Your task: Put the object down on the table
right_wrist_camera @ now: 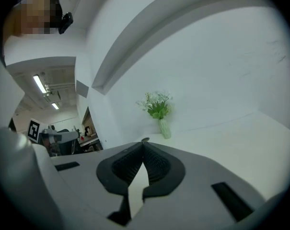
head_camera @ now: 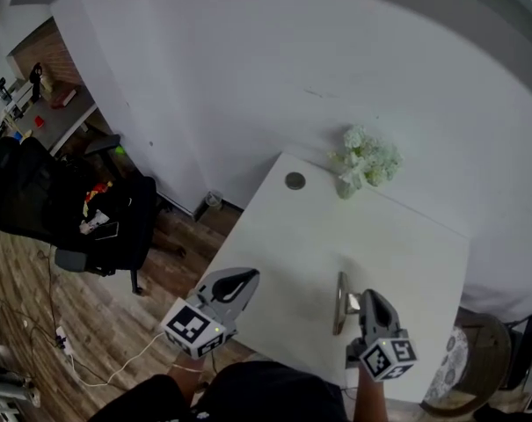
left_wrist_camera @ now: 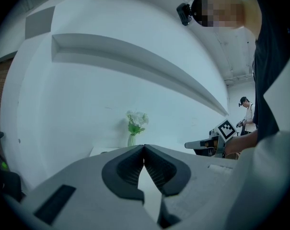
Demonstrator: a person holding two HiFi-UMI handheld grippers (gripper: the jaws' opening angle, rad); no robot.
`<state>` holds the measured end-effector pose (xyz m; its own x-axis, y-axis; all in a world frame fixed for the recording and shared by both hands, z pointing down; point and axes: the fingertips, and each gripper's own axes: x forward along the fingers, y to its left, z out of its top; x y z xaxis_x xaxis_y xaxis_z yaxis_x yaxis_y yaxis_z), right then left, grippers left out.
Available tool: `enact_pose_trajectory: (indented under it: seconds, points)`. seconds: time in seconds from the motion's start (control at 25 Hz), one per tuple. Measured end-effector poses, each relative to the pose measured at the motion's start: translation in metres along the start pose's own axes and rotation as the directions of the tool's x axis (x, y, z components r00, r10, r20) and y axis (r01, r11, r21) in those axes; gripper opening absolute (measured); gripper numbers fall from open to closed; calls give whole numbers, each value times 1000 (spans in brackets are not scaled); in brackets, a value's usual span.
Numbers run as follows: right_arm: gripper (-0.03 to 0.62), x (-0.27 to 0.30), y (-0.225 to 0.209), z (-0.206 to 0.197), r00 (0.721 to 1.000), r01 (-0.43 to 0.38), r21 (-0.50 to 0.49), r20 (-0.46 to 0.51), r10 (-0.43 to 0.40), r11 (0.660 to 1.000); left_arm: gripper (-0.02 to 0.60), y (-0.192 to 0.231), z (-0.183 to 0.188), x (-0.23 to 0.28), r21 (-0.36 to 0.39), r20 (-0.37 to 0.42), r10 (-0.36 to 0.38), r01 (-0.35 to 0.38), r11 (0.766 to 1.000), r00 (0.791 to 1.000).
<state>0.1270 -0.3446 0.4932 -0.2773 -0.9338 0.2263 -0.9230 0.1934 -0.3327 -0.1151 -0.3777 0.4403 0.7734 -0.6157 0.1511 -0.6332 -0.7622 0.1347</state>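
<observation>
1. Office chair (head_camera: 37, 202): black and padded. It stands on the wood-plank floor, left of the table.
2. Left gripper (head_camera: 245, 280) (left_wrist_camera: 144, 147): grey moulded body with black ribbed pads. The jaws meet tip to tip with nothing between them. It is at the table's left edge.
3. Table (head_camera: 279, 253): white, smooth and rectangular.
4. Disc (head_camera: 295, 181): round, flat and grey. It lies near the far edge.
5. Object (head_camera: 340, 301): a long, slim, shiny metal piece. It lies flat on the table, just left of the right gripper.
6. Vase (head_camera: 346, 187) (left_wrist_camera: 131, 140) (right_wrist_camera: 165, 128): narrow, pale green. It holds white flowers (head_camera: 368, 158) with green leaves.
7. Right gripper (head_camera: 371, 295) (right_wrist_camera: 145, 142): same build as the left gripper. The jaws are closed and hold nothing.
</observation>
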Motion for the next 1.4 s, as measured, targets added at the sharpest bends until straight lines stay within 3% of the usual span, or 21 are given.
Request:
enact_pose_trajectory:
  seconds: [0.28, 1.4]
  points:
    - [-3, -12, 27, 25, 996, -27, -16, 81, 28, 1000, -2, 2, 5, -14, 4, 21, 5, -5, 1000, 1000]
    - [-3, -18, 43, 33, 994, -47, -31, 102, 50, 998, -2, 4, -2, -24, -12, 19, 12, -11, 1000, 1000]
